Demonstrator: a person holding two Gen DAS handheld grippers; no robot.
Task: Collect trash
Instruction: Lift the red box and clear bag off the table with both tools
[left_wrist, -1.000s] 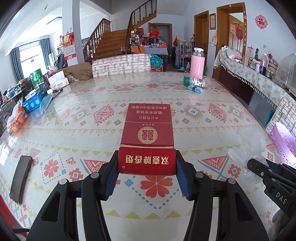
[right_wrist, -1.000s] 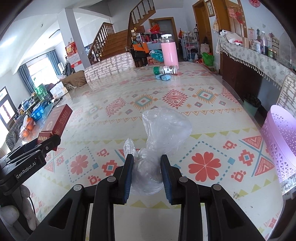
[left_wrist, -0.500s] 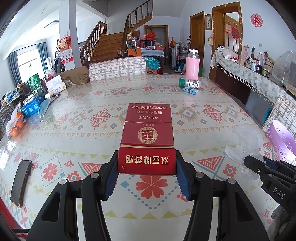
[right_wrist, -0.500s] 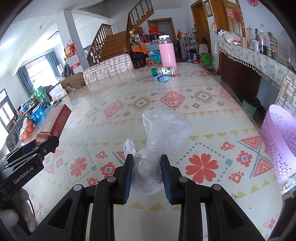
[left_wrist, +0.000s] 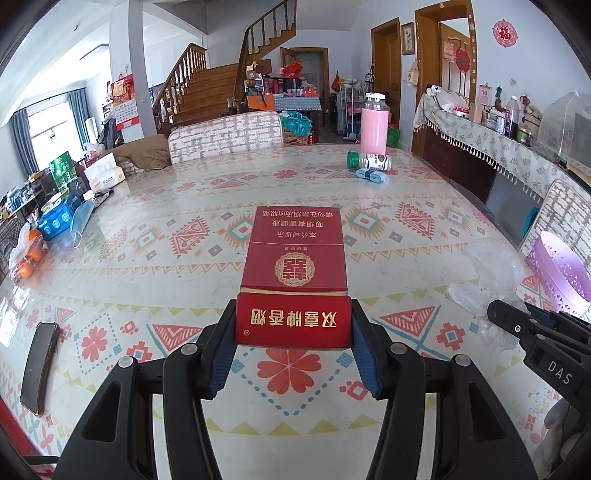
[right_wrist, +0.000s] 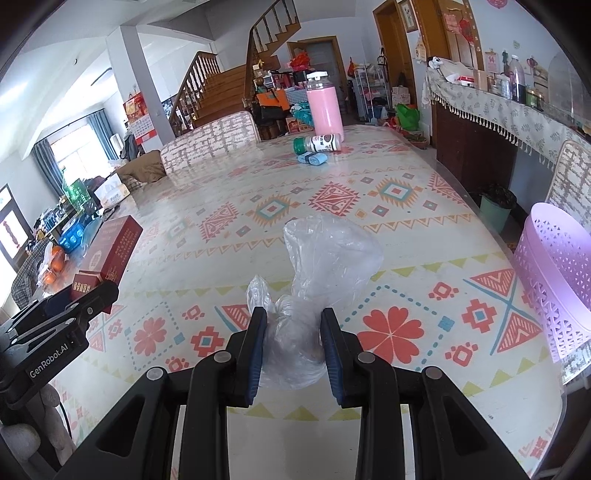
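A long red carton (left_wrist: 293, 258) with gold lettering is clamped at its near end by my left gripper (left_wrist: 292, 325), above the patterned table. The right wrist view shows the same carton (right_wrist: 112, 249) at the left, with the left gripper (right_wrist: 94, 291) on it. My right gripper (right_wrist: 293, 325) is shut on a crumpled clear plastic bag (right_wrist: 325, 258), which bulges out ahead of the blue pads. From the left wrist view the bag (left_wrist: 487, 273) and the right gripper (left_wrist: 517, 319) sit at the right. A pink lattice basket (right_wrist: 554, 273) stands past the table's right edge.
A black phone (left_wrist: 38, 365) lies near the table's left edge. At the far end stand a pink bottle (left_wrist: 373, 127), a lying green-capped bottle (left_wrist: 369, 161) and a blue roll (left_wrist: 371, 174). Oranges (left_wrist: 29, 254) and blue packs (left_wrist: 55, 219) crowd the left side. Chairs flank the table.
Both grippers keep their holds. The view from each wrist has shifted only slightly, with the table scene sliding a little to the left and down.
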